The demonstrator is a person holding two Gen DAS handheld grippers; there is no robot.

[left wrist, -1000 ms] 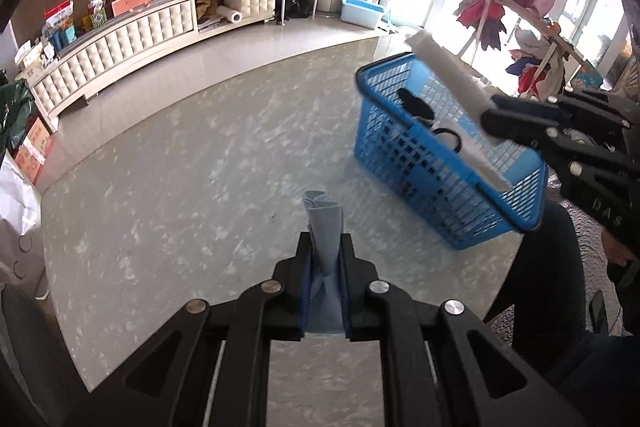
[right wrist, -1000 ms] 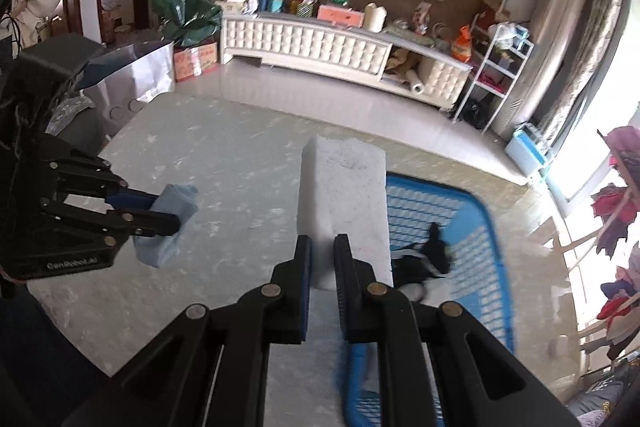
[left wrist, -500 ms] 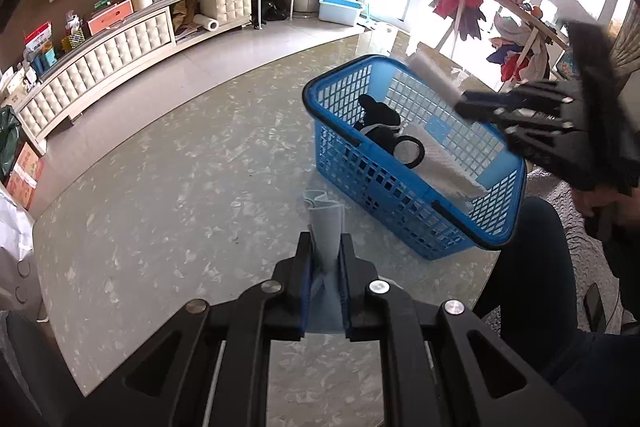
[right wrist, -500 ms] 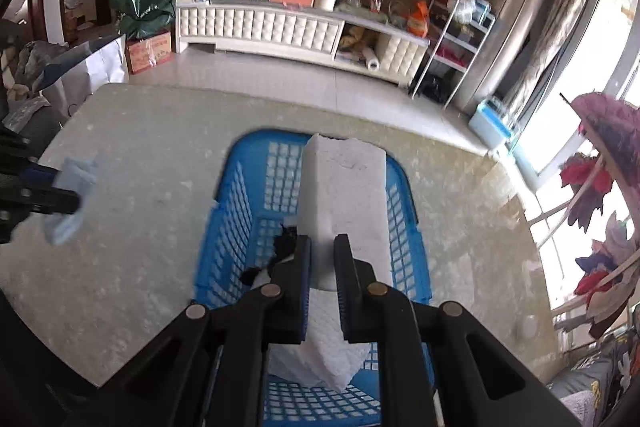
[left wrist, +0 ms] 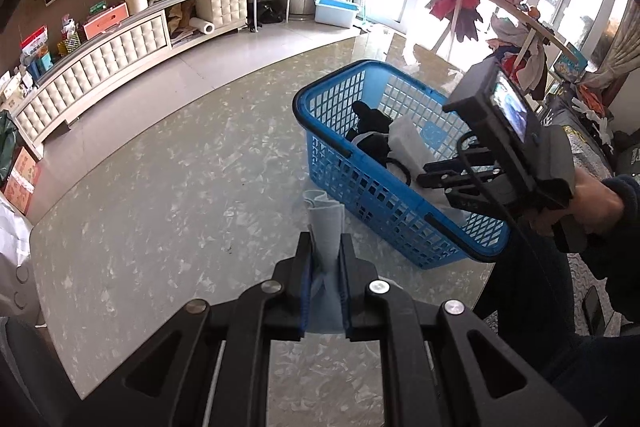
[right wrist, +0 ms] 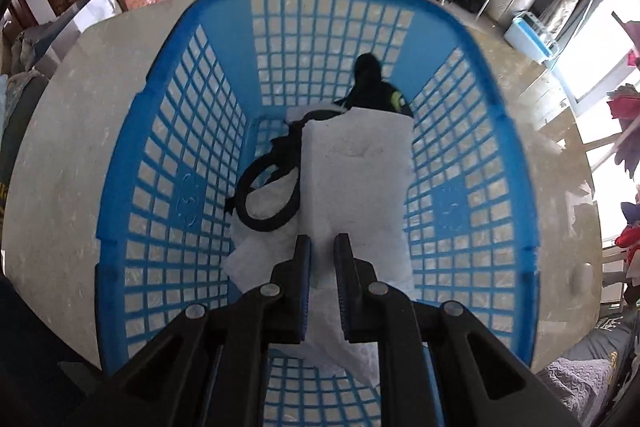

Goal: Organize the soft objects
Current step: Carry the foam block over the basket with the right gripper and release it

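Right wrist view looked down into the blue basket (right wrist: 168, 163), where the right gripper (right wrist: 322, 247) had its jaws pinched on a white folded cloth (right wrist: 356, 187) lowered inside. A black strap item (right wrist: 272, 187) and more white cloth lay beneath. Beside the basket, above the marble table (left wrist: 160, 207), the left gripper (left wrist: 325, 247) clamped a pale blue cloth (left wrist: 326, 223).
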